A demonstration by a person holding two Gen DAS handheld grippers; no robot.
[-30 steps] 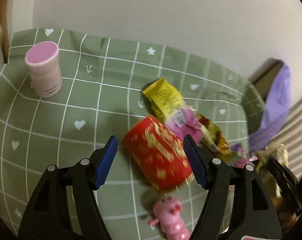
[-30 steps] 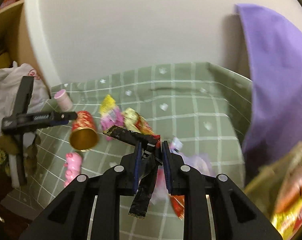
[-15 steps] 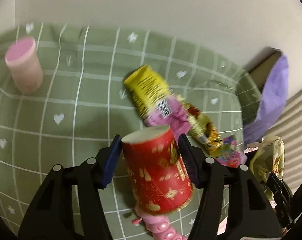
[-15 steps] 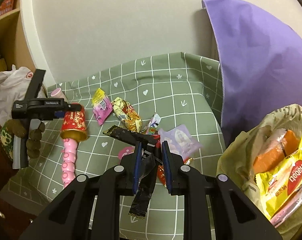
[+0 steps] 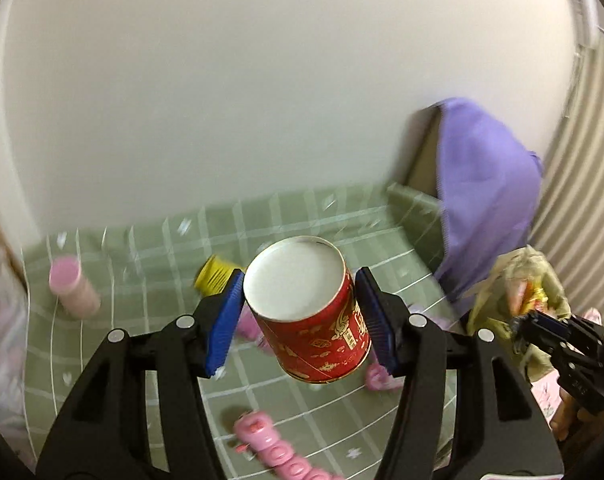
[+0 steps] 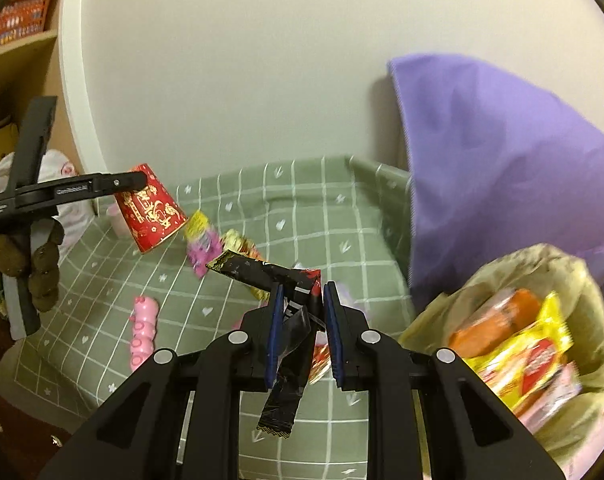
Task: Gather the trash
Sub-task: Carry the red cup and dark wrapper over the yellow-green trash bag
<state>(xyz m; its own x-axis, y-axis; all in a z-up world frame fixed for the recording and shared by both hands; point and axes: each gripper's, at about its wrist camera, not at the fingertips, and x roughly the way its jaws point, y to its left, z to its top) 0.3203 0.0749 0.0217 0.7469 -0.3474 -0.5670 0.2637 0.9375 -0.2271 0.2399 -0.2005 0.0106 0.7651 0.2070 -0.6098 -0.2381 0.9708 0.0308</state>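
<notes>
Red paper cup (image 5: 321, 332), gold print, possibly dented

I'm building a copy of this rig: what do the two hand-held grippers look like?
Both hand-held grippers, left and right, have black angular arms with silver rivets and ribbed blue pads. The left one carries small white lettering on its side and is held in a dark brown glove.

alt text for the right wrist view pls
The right gripper pinches a crumpled black foil wrapper above a green checked cloth. An open bag of snack wrappers sits right; at left, the left gripper holds a red paper cup.
</notes>
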